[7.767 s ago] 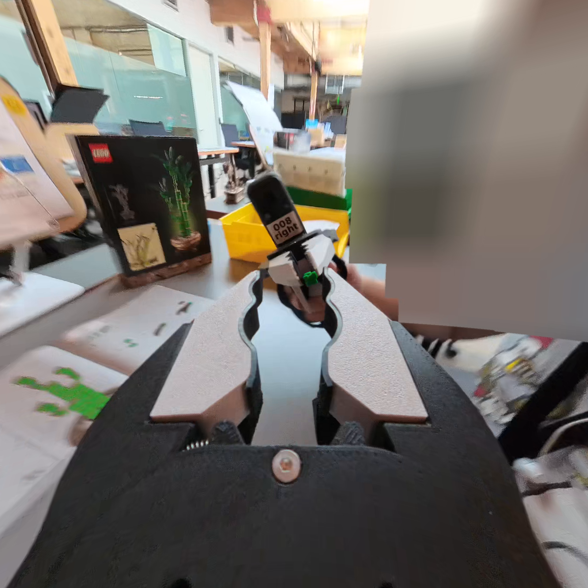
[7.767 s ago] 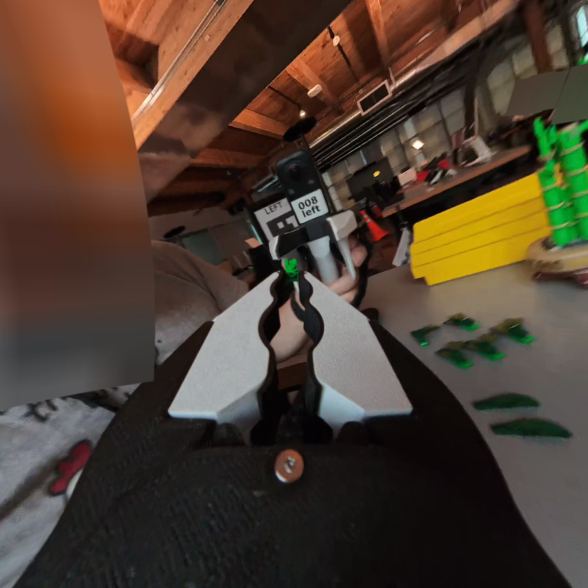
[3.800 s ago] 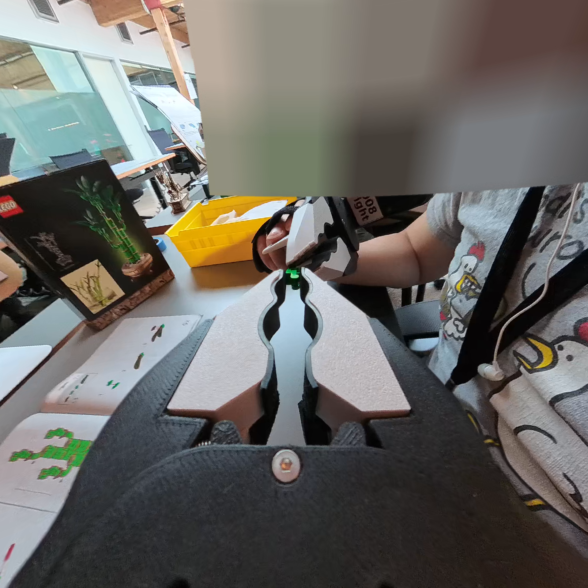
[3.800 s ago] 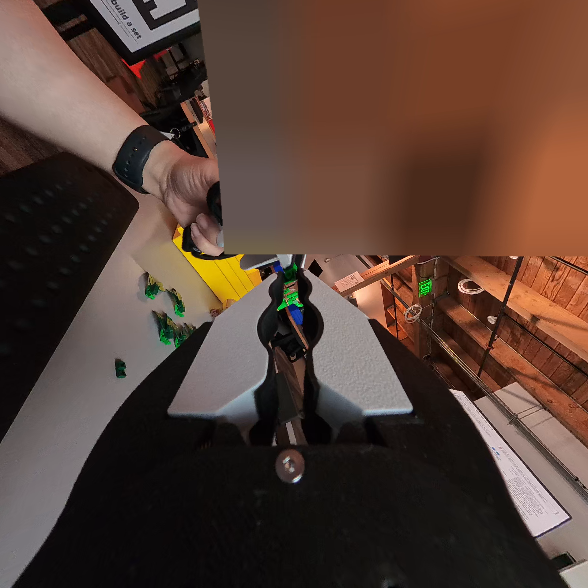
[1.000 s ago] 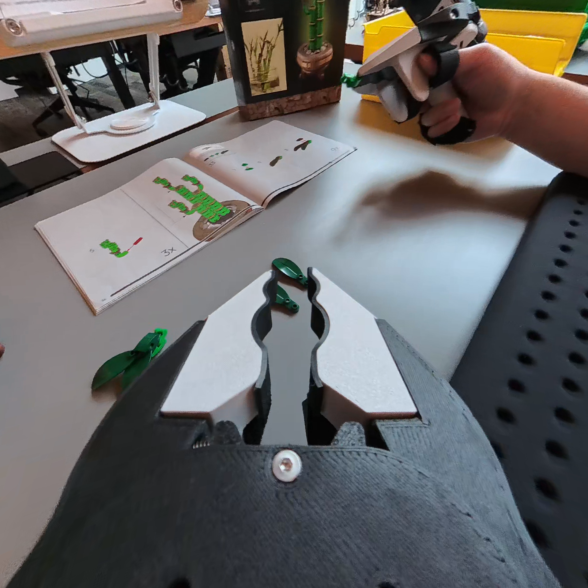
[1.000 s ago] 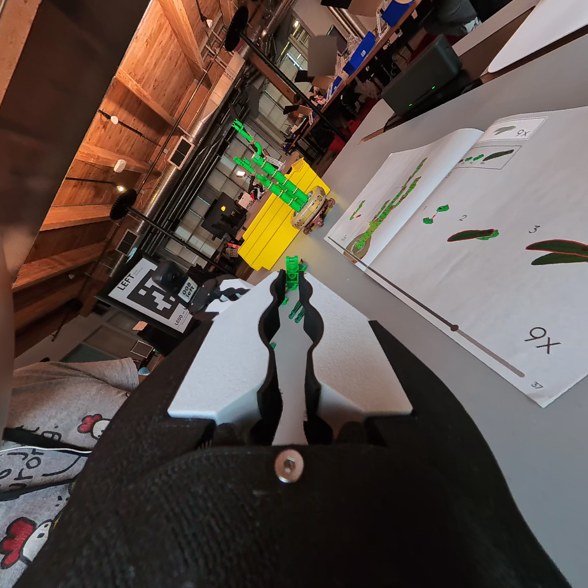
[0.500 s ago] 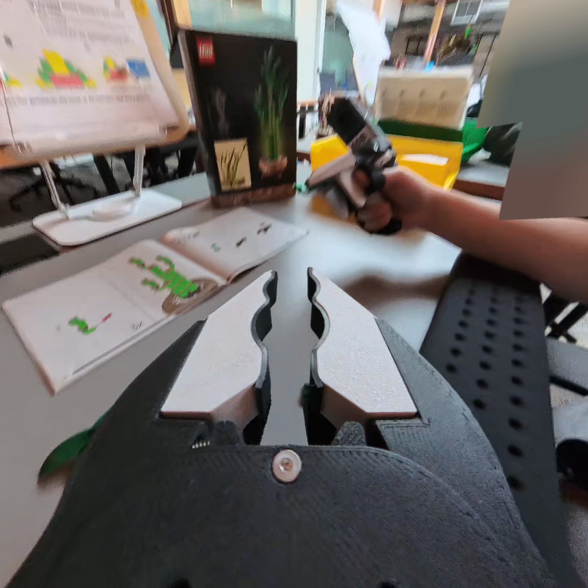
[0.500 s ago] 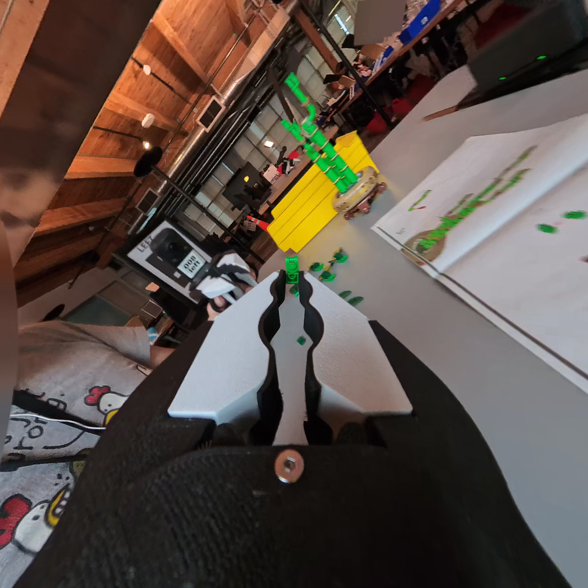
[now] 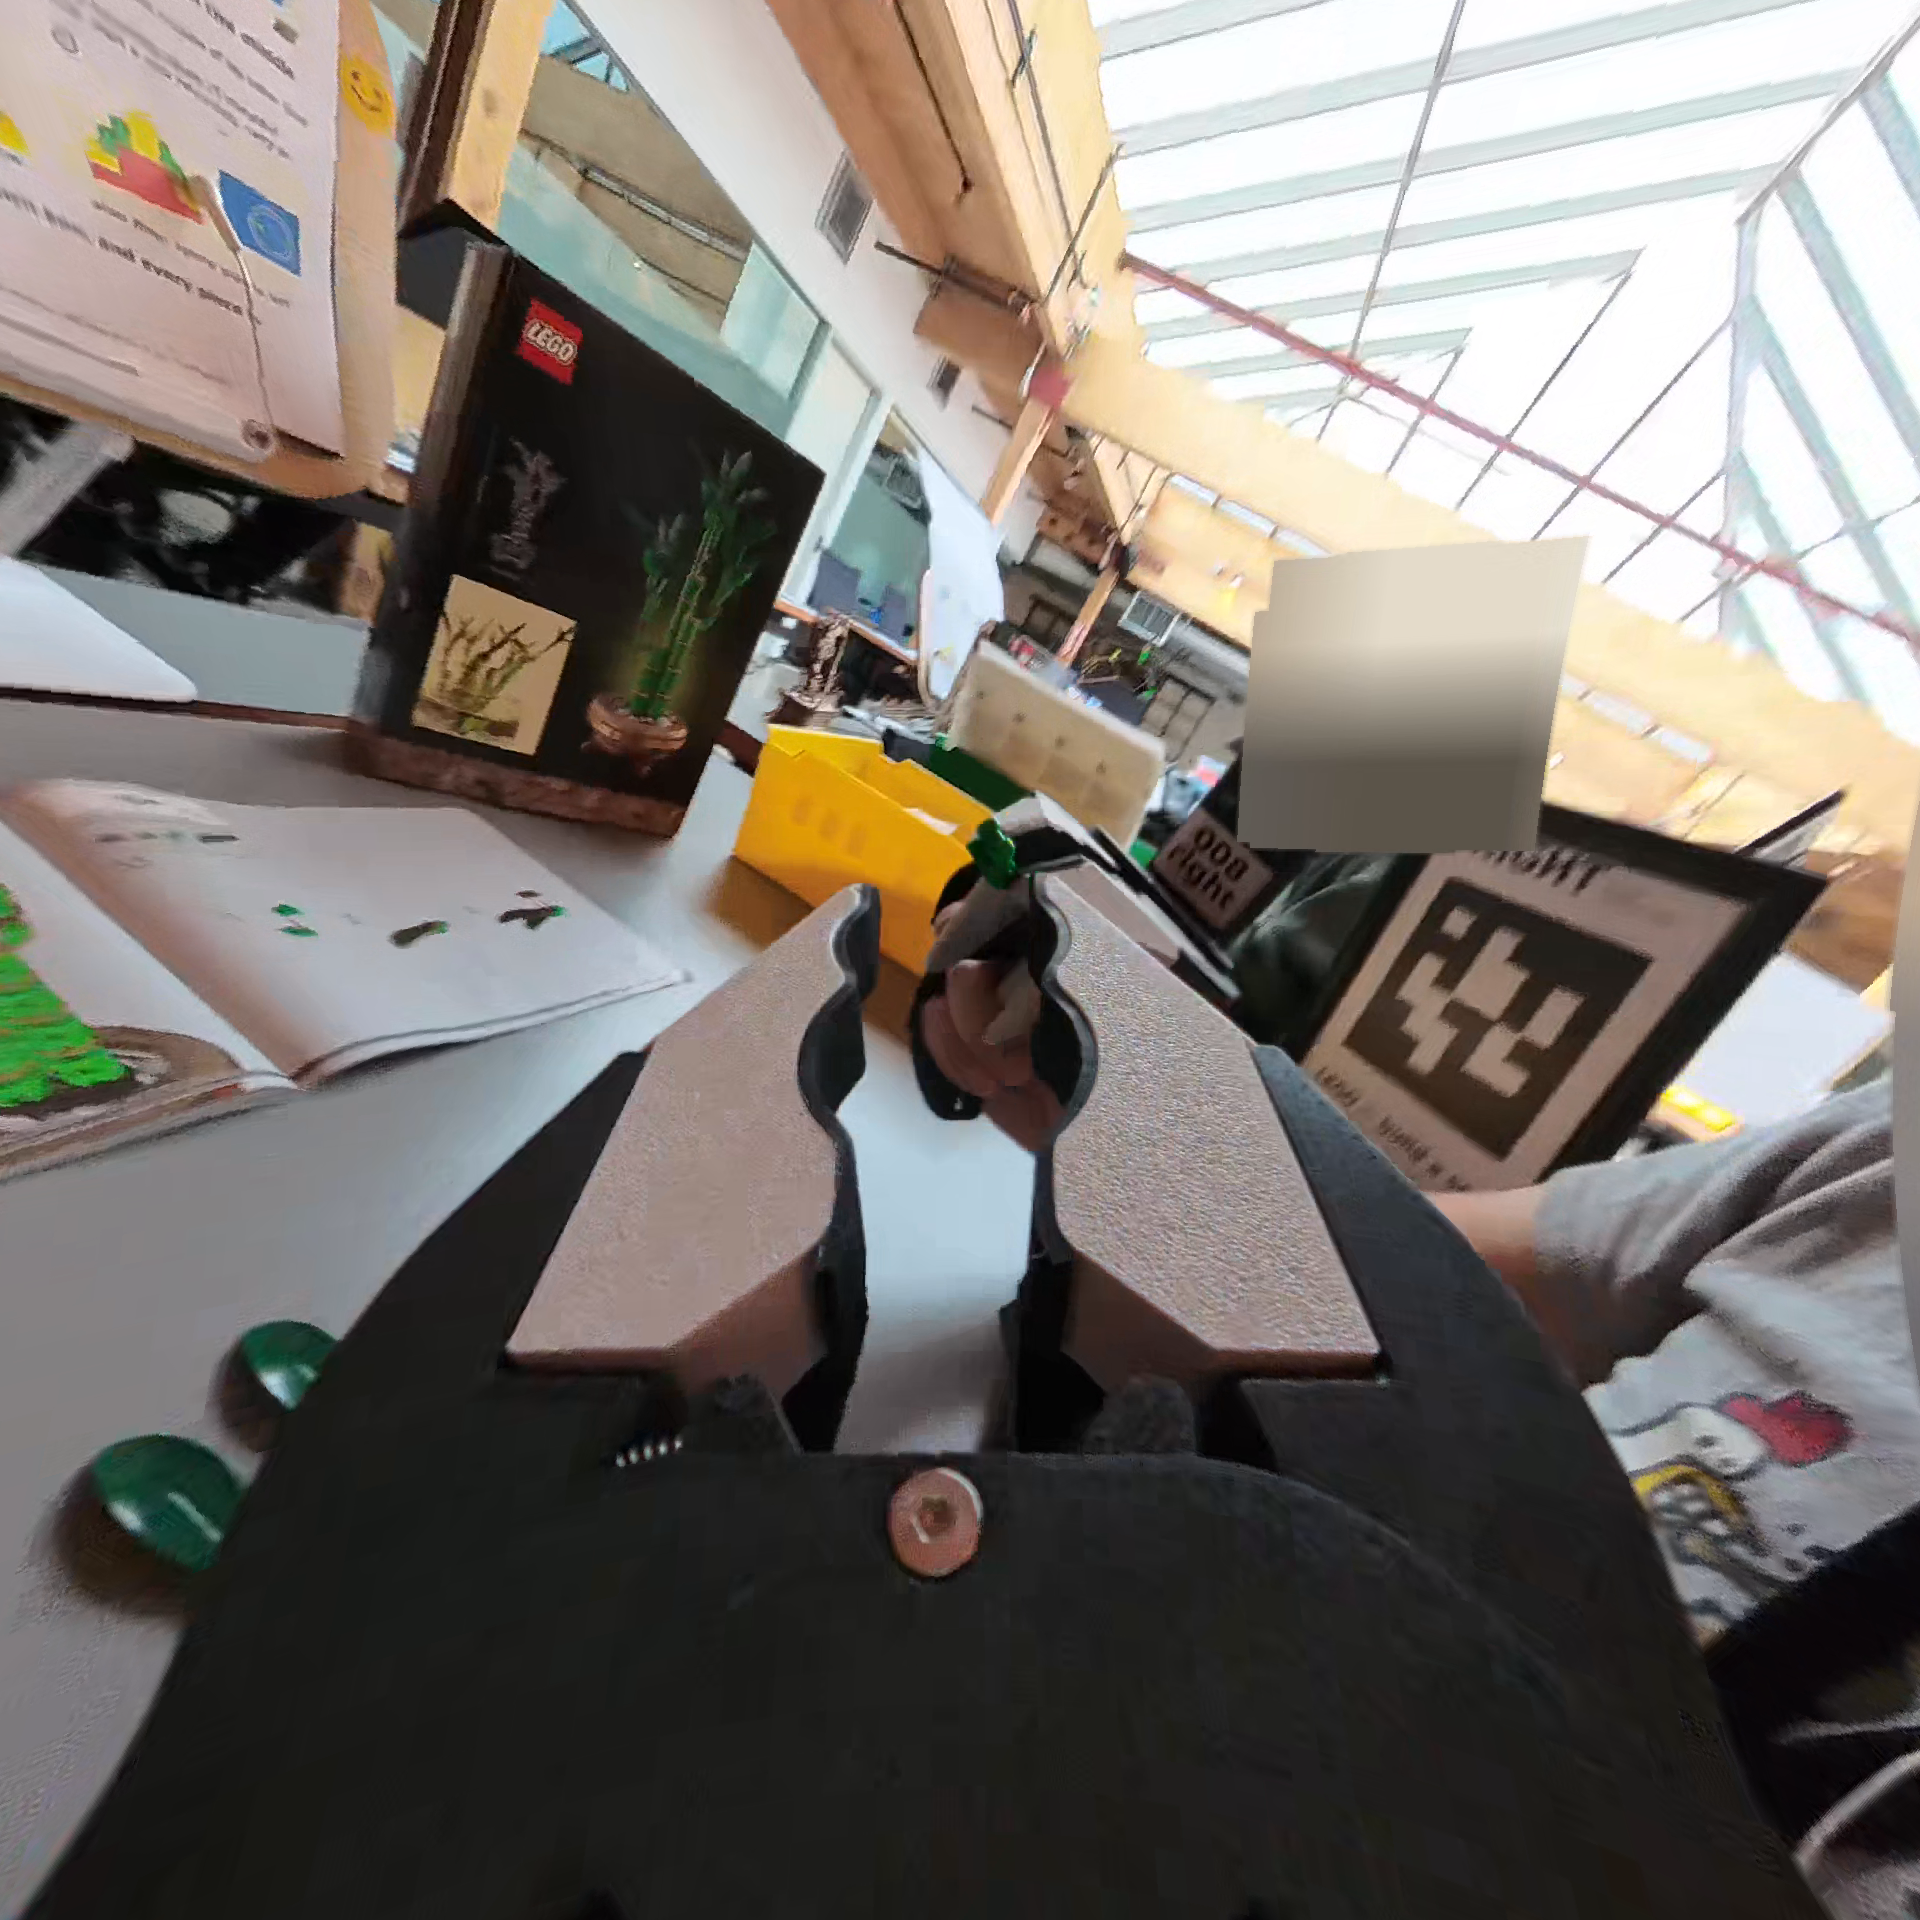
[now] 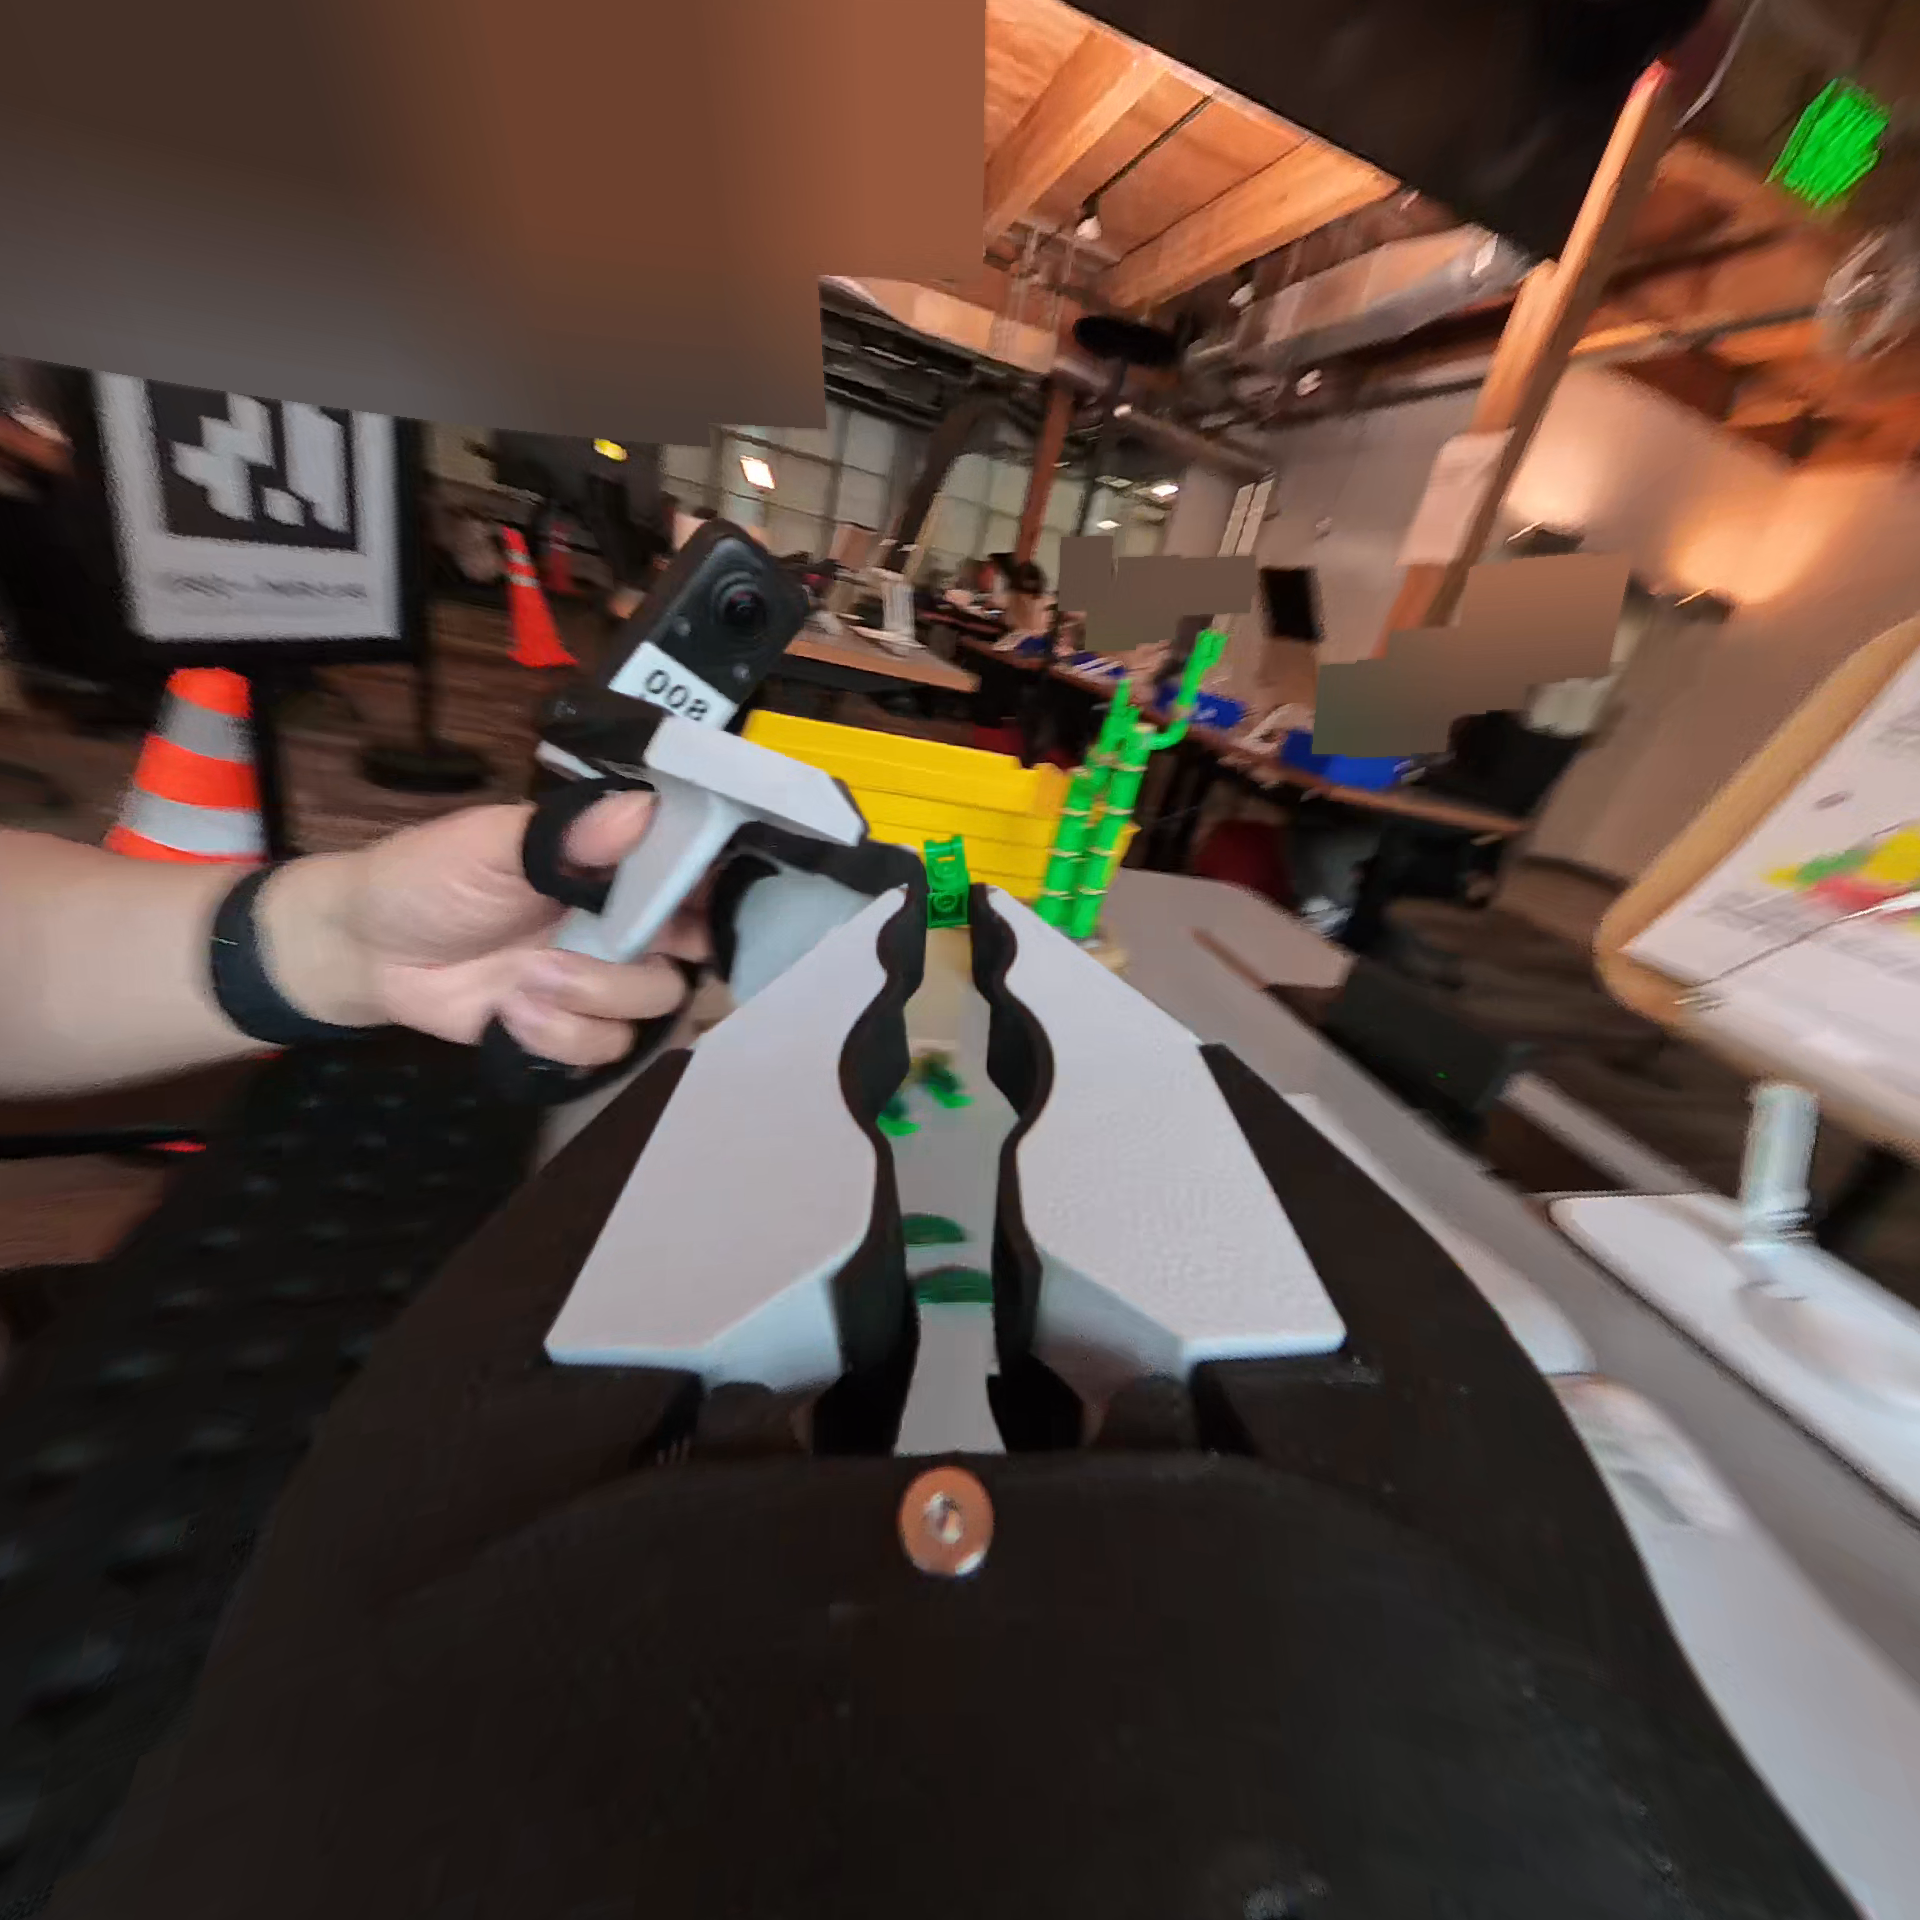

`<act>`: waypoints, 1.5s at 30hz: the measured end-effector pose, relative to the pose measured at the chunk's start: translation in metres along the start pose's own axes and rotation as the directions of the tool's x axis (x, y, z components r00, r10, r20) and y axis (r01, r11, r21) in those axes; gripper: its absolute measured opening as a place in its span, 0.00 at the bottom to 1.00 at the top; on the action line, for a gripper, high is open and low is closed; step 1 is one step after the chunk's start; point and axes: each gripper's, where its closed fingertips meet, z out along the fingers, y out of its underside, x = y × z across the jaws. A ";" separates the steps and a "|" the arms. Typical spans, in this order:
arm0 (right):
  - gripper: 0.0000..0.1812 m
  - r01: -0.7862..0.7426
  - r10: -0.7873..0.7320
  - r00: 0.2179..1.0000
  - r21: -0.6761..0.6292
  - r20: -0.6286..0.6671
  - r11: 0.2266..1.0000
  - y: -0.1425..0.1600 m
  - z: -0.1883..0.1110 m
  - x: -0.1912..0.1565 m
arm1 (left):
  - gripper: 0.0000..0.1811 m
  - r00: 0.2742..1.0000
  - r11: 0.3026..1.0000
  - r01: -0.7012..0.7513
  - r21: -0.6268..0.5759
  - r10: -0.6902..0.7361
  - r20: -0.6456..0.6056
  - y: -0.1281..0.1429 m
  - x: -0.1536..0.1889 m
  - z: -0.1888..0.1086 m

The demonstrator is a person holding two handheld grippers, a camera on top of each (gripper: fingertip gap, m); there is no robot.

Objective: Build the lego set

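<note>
A small green brick (image 10: 943,881) sits pinched at the tips of my right gripper (image 10: 945,902), raised above the table (image 10: 1195,914). My left gripper (image 9: 954,914), fingers parted and empty, has swung up from the leaves (image 9: 166,1496); a careless bump could knock the brick loose.

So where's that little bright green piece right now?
The small green piece is pinched at the tips of the right gripper, held up in front of the half-built bamboo model.
</note>
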 end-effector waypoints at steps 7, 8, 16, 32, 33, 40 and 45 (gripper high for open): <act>0.03 0.624 -0.646 0.731 -0.169 -0.221 0.763 -0.004 0.003 -0.004 | 0.17 0.971 0.971 0.227 0.075 -0.219 -0.096 0.003 0.003 0.001; 0.04 0.665 -0.697 0.674 -0.210 -0.245 0.717 -0.004 0.004 -0.002 | 0.17 0.967 0.968 0.237 0.078 -0.228 -0.110 0.001 0.004 0.001; 0.04 0.810 -0.868 0.427 -0.320 -0.255 0.492 -0.006 0.006 -0.006 | 0.12 0.948 0.956 0.290 0.041 -0.281 -0.148 -0.005 0.008 0.004; 0.10 0.839 -0.894 0.430 -0.310 -0.125 0.447 0.017 0.017 -0.019 | 0.03 0.966 0.972 0.235 0.009 -0.232 -0.112 -0.013 -0.004 0.000; 0.12 0.782 -0.823 0.562 -0.268 -0.085 0.562 0.024 0.019 -0.023 | 0.03 0.973 0.978 0.204 -0.045 -0.207 -0.098 -0.013 -0.007 -0.004; 0.16 -0.537 0.588 0.698 -0.246 0.408 0.807 0.014 0.013 -0.053 | 0.04 0.990 0.700 -0.105 -0.707 0.006 -0.142 0.043 -0.005 -0.036; 0.14 -0.555 0.695 0.628 -0.425 0.350 0.715 0.049 0.010 -0.061 | 0.04 0.984 0.610 -0.124 -0.782 -0.025 -0.175 0.046 0.006 -0.030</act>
